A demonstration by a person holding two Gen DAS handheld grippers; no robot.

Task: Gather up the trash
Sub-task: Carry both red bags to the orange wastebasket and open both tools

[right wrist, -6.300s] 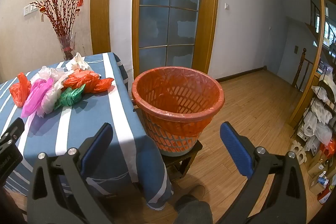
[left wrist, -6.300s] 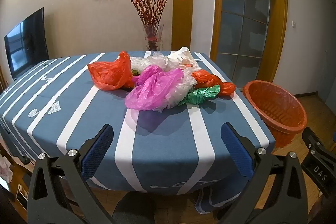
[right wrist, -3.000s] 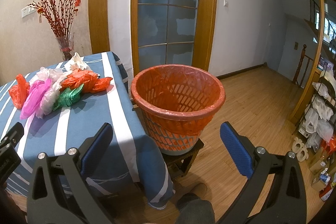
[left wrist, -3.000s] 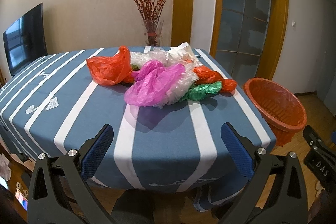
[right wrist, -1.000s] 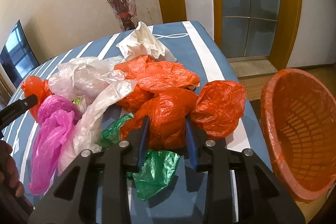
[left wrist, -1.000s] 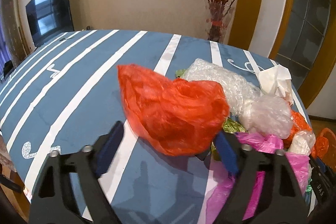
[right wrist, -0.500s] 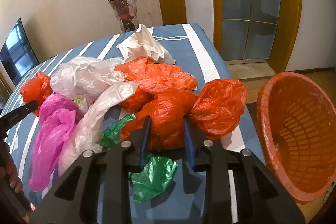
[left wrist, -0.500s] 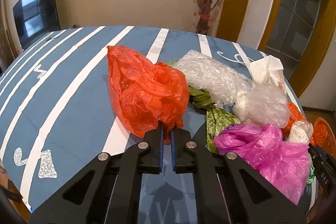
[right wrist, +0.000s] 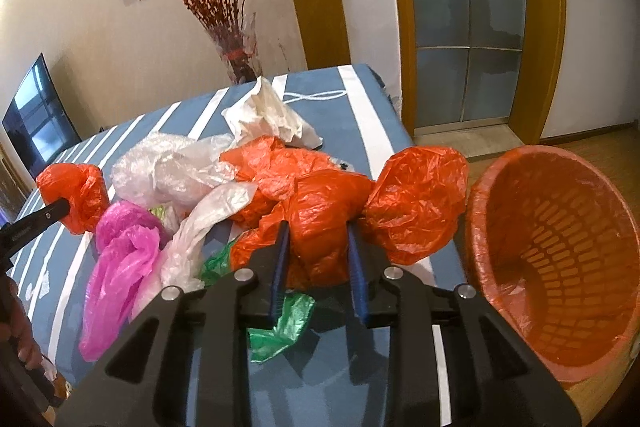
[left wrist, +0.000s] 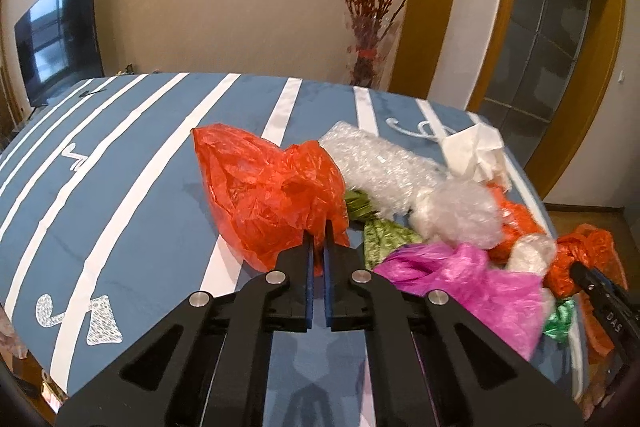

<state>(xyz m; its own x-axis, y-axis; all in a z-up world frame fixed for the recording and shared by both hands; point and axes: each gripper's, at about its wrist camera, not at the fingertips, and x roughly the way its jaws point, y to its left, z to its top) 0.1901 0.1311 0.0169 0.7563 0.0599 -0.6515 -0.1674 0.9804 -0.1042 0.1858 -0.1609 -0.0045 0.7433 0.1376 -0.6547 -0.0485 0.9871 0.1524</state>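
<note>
Left gripper (left wrist: 318, 247) is pinched tight on the lower edge of an orange-red plastic bag (left wrist: 268, 195), blue pads nearly together with thin film between them. That bag sits at the left end of the trash pile on the blue striped tablecloth (left wrist: 132, 187); from the right wrist view it shows as a small bunched orange bag (right wrist: 76, 195) at the black finger tip.

Right gripper (right wrist: 316, 259) is clamped on a crumpled orange bag (right wrist: 324, 227) in the middle of the pile, pads pressing both its sides, gap wider than the left one. A second puffed orange bag (right wrist: 416, 203) touches it on the right, near the table edge.

Rest of pile: magenta bag (right wrist: 120, 267), milky translucent bag (right wrist: 200, 223), bubble wrap (left wrist: 380, 167), clear crumpled film (left wrist: 460, 215), white paper wad (right wrist: 268, 119), green bag (right wrist: 280, 327) below the right fingers, olive-green wrapper (left wrist: 380, 235).

Orange mesh basket (right wrist: 560, 259) with an orange liner stands just beside the table's right edge, tilted toward the camera, nothing visible in it.

Background: vase of red branches (right wrist: 236, 55), TV (left wrist: 60, 39), glass door (right wrist: 468, 19). A hand (right wrist: 20, 343) shows at the lower left of the right wrist view.
</note>
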